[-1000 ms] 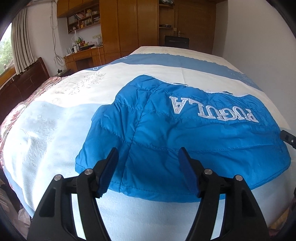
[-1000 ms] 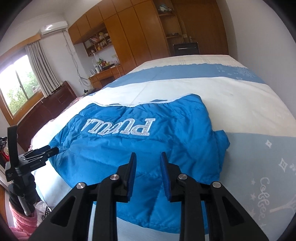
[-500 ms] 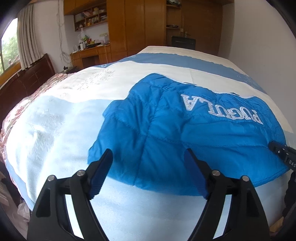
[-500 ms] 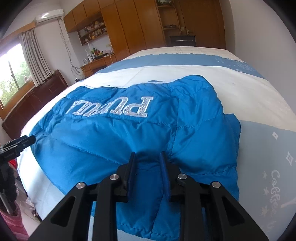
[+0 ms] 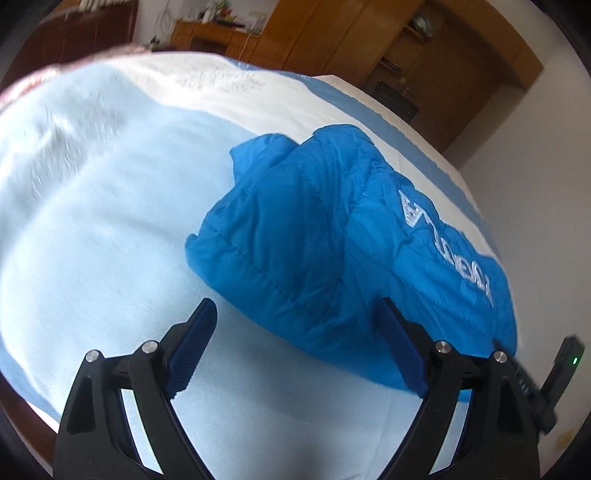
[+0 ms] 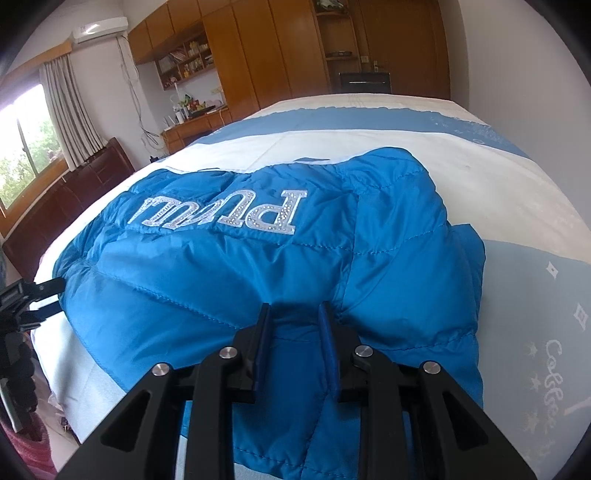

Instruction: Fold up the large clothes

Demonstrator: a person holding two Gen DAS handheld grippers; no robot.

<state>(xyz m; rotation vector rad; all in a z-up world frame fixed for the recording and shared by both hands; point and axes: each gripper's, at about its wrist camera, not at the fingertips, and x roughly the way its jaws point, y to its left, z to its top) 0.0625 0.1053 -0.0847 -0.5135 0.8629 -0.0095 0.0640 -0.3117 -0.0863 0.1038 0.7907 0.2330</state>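
**Blue jacket on bed, right gripper pressed into it**

The blue puffer jacket [image 6: 258,266] lies spread on the bed [image 6: 498,184], back up, white lettering [image 6: 221,216] across it, near the bed's front edge. In the right wrist view the right gripper [image 6: 295,314] sits on the jacket's near part w/ its fingers narrowly apart and a pucker of fabric rising between the tips; whether the pads actually pinch it is hard to tell, prob. touching only.

The left wrist view shows the jacket's other end [image 5: 314,258], bunched and rounded, lying on the pale blue bedspread. The left gripper [image 5: 295,325] is wide apart, empty, its tips at the jacket's near hem, right-hand finger just beside the fabric. This view is tilted and blurred at left.

Only the right view shows the window [image 6: 26,147], curtain [image 6: 70,107], AC unit [image 6: 99,27] and the left gripper's side at the frame's left edge. Both show the wooden wardrobe [image 6: 288,48].
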